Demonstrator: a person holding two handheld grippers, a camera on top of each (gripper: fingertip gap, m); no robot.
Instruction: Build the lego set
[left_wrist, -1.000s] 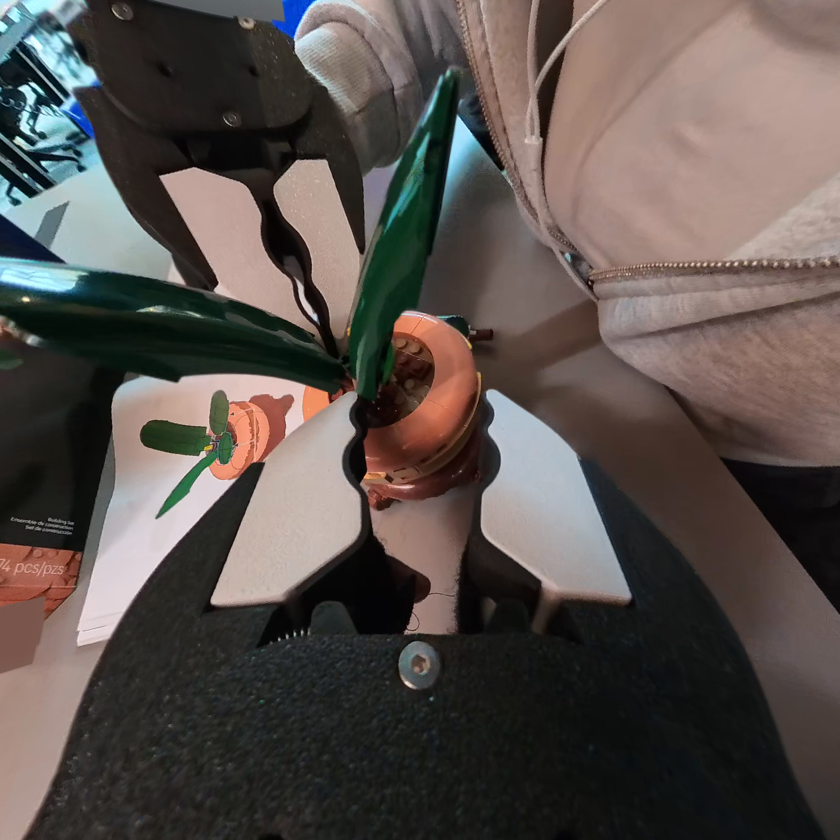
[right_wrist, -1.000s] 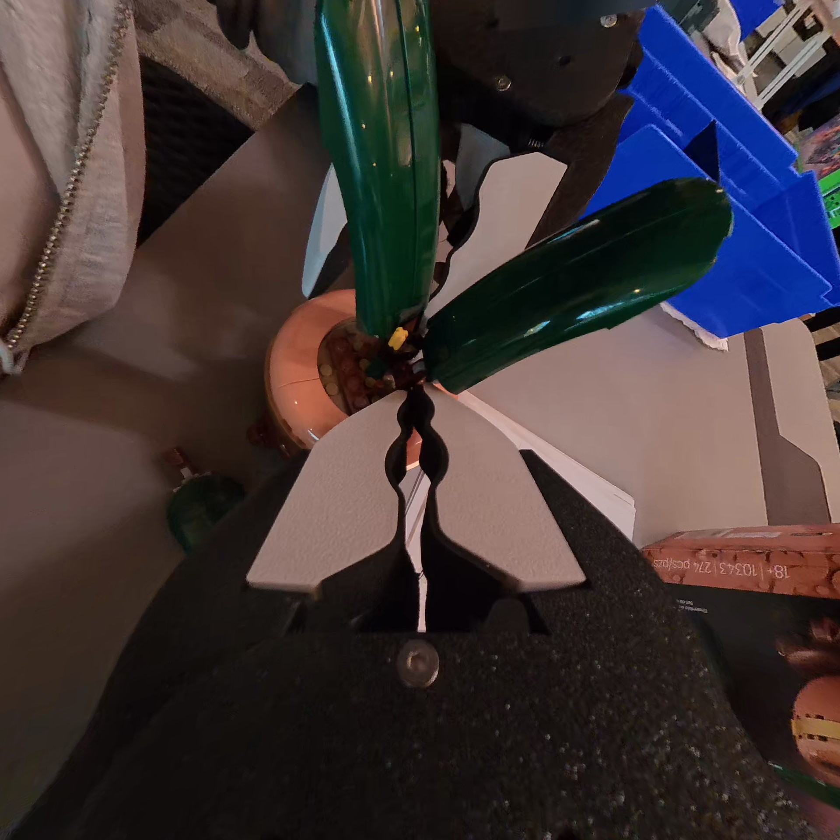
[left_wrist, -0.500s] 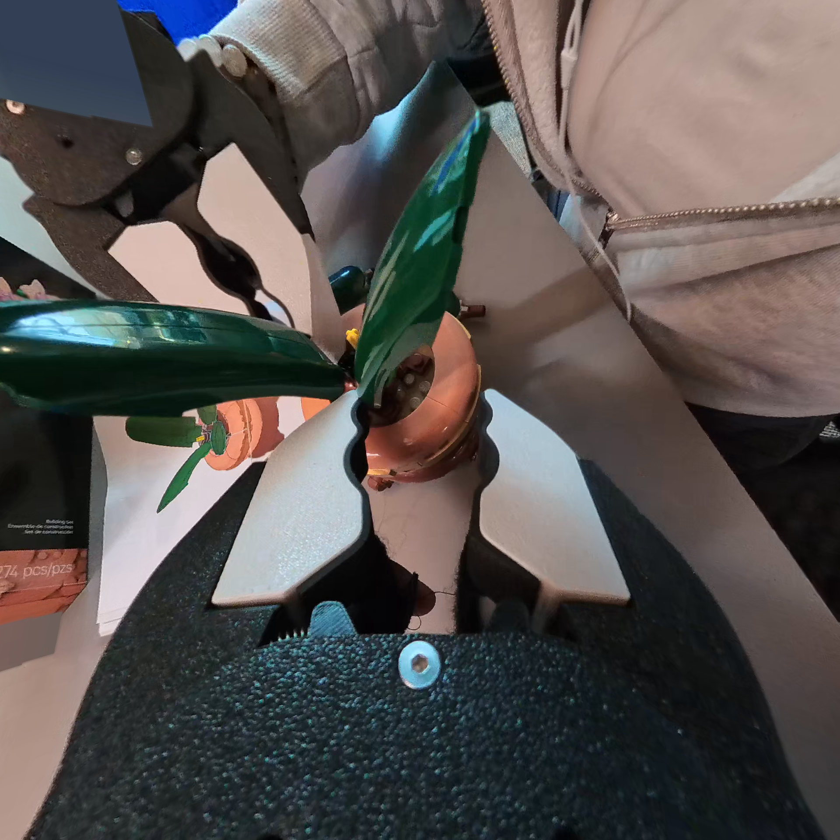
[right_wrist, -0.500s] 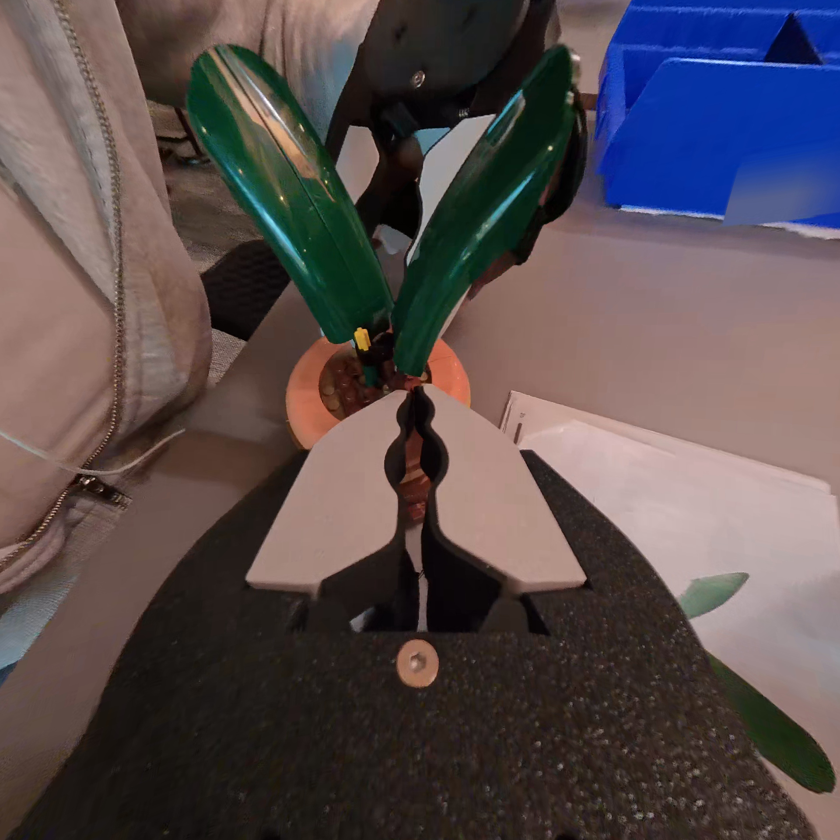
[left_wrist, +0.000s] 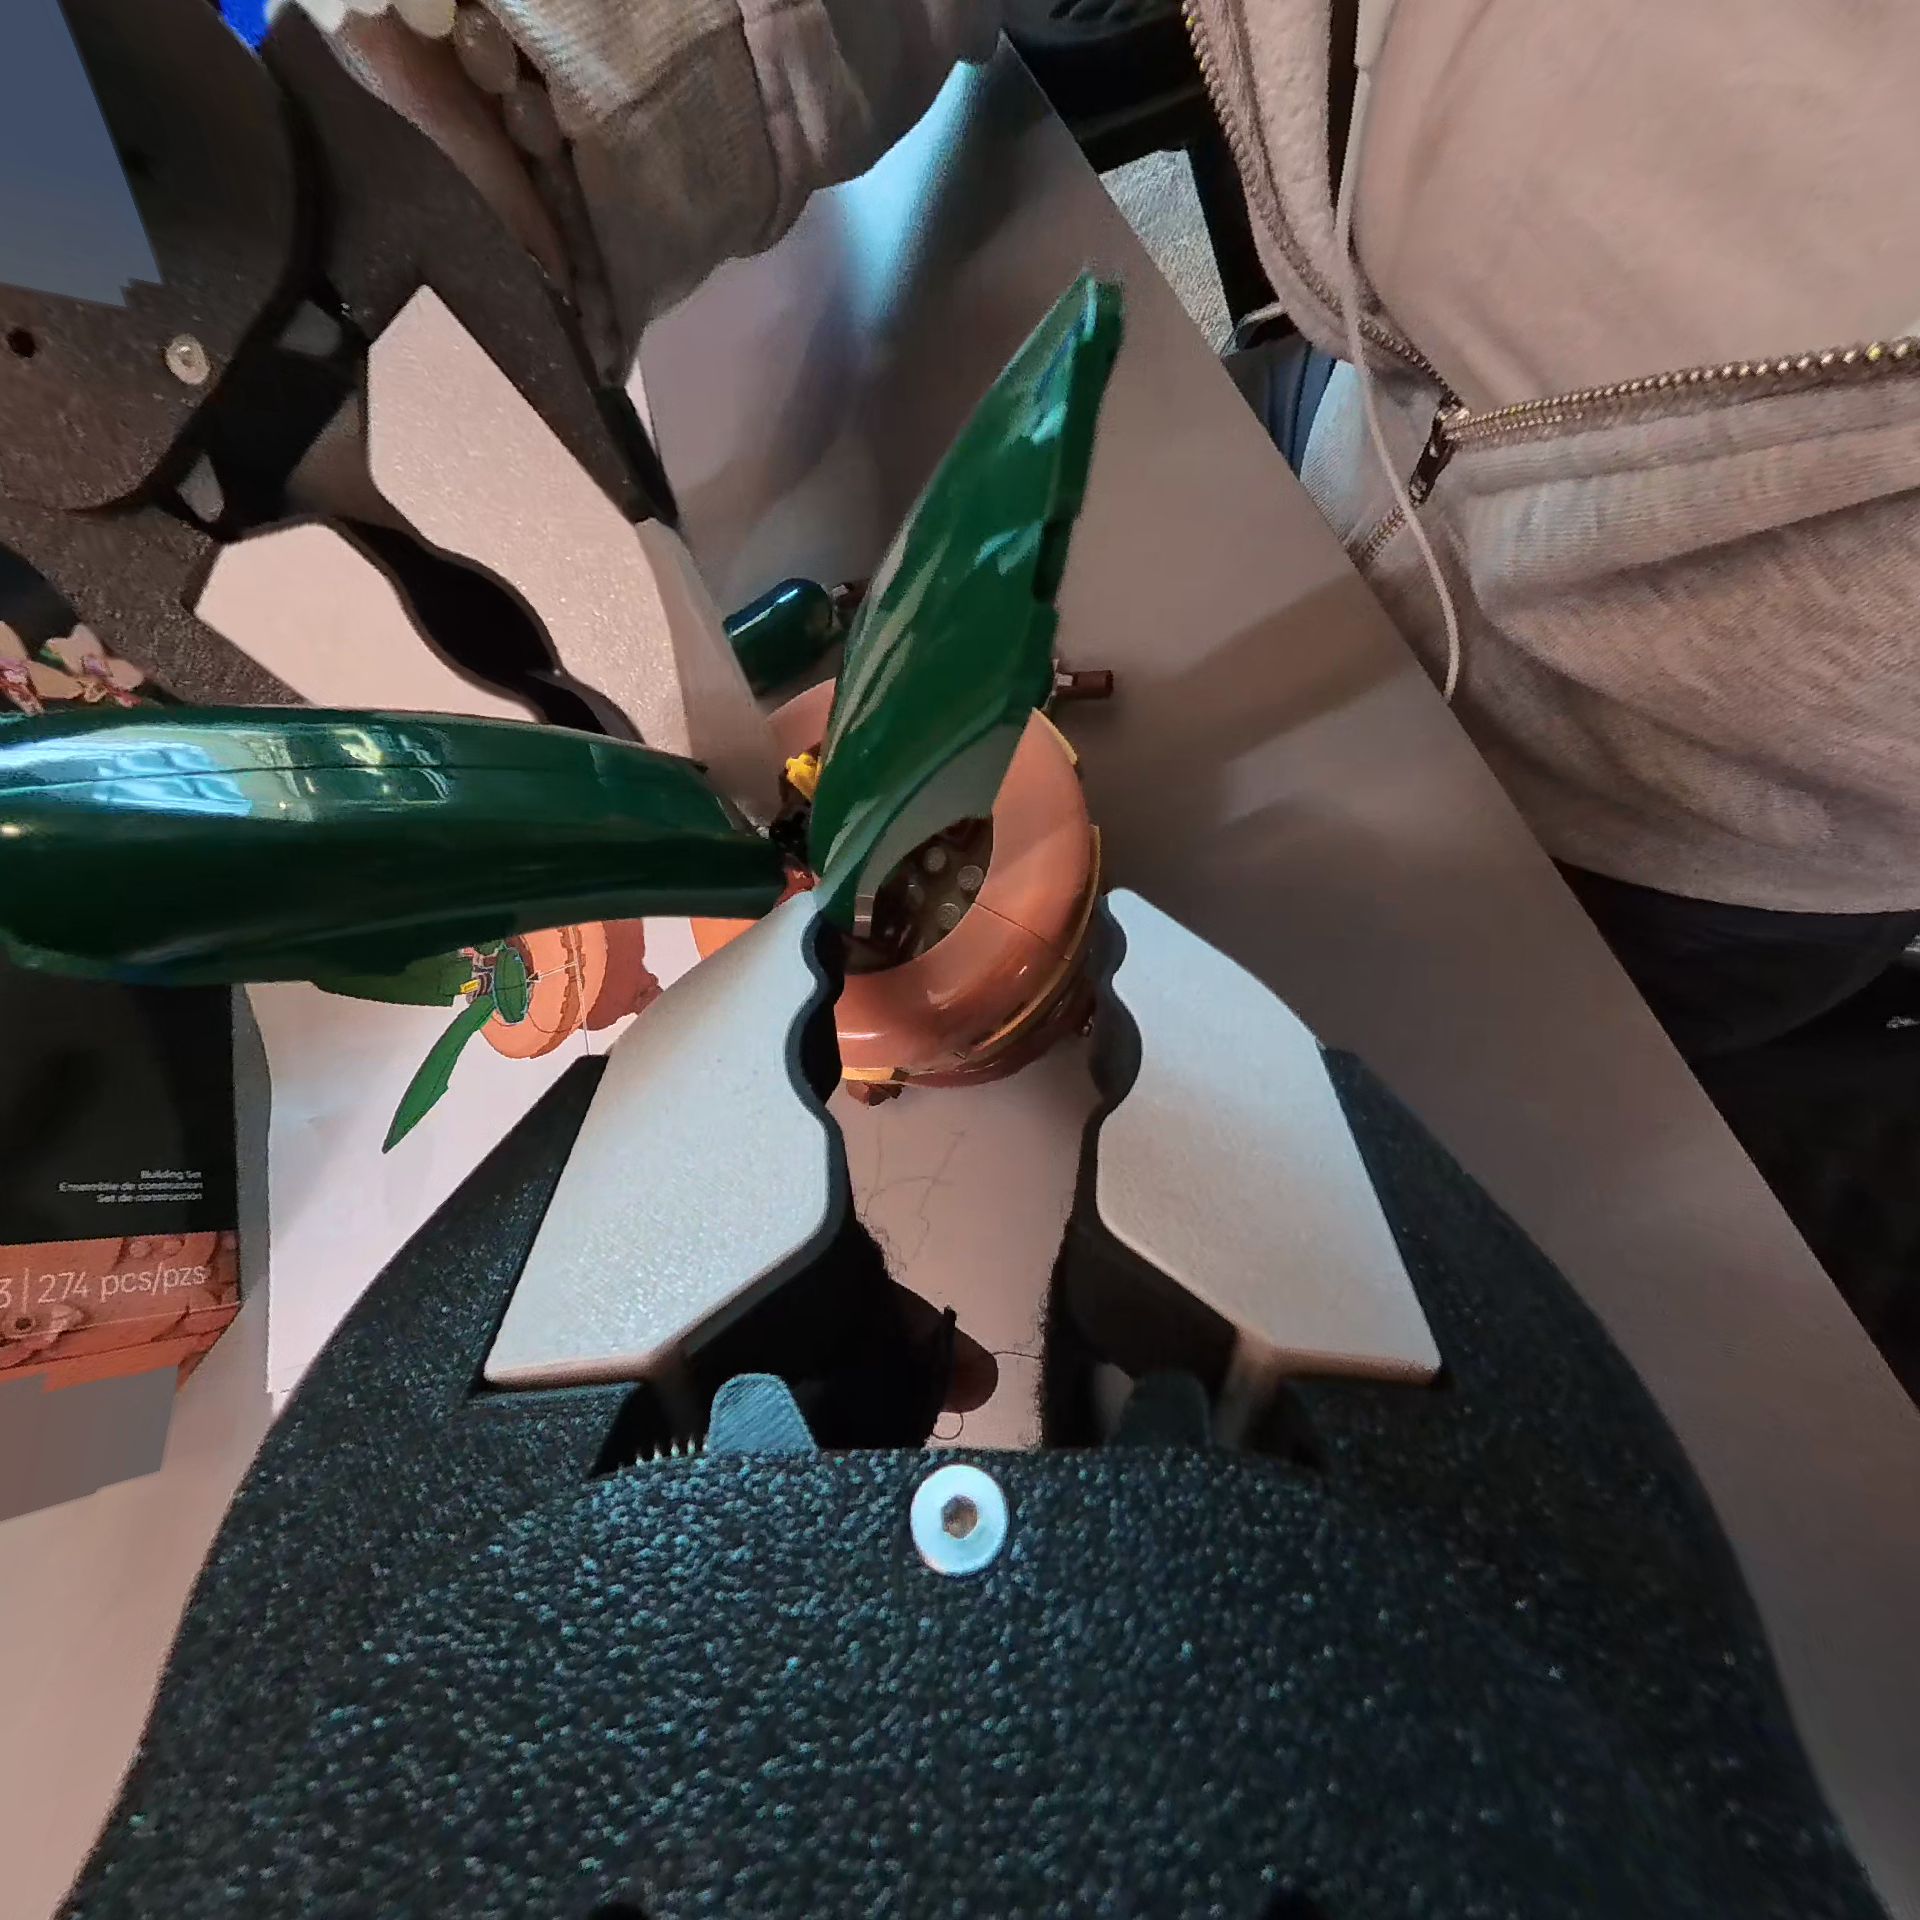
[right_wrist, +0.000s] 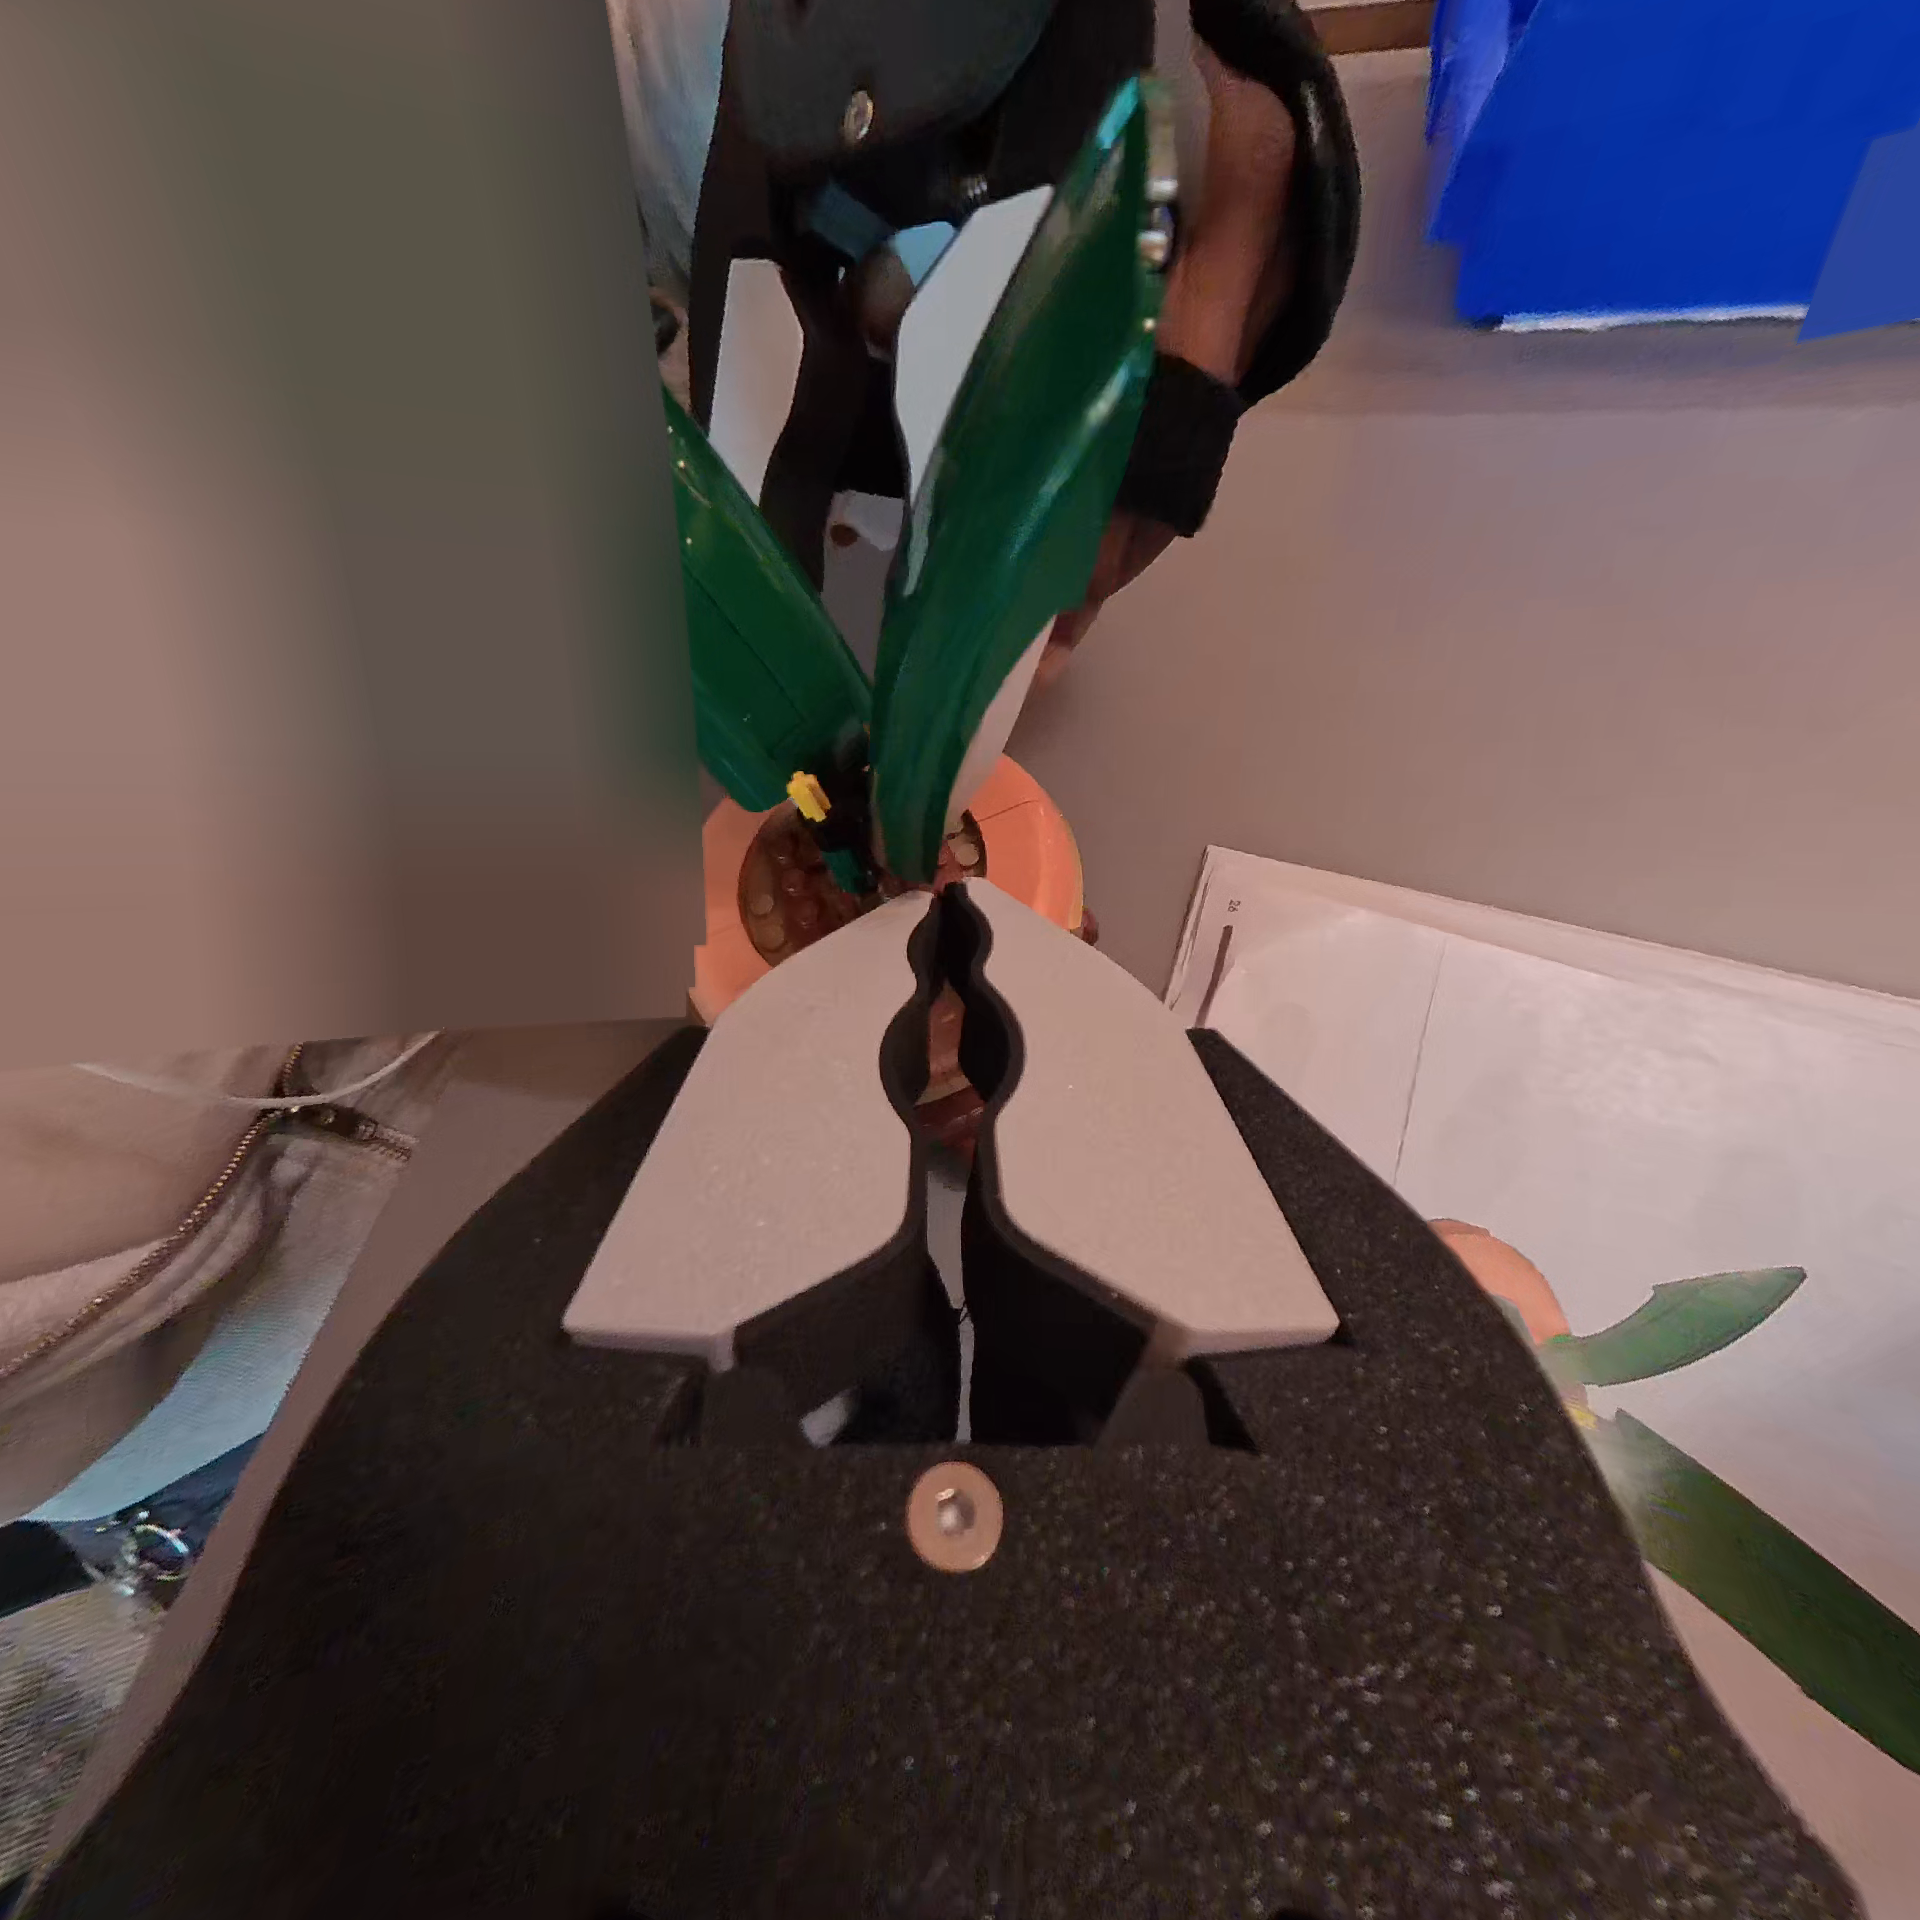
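Grey fingers of my left gripper (left_wrist: 961, 966) sit closest to me, spread apart with the round pot (left_wrist: 1003, 914) of the lego plant squeezed between them. I see the pot is shiny and peach-orange with a thin gold band and a dark brown bottom, and little brown studs fill its open top. Two long, glossy dark green leaves grow out of the middle: one leaf (left_wrist: 343, 831) lies out flat to the side and the other leaf (left_wrist: 966, 613) stands up tall. A tiny yellow piece (right_wrist: 807, 795) sits where they meet. My right gripper (right_wrist: 951, 904) has its fingers pressed together right at the bottom of the leaves; I cannot tell what they pinch. Under it all is the grey table (left_wrist: 1351, 790). Farther off lie the white instruction page (right_wrist: 1558, 1091) and a blue bin (right_wrist: 1683, 145).
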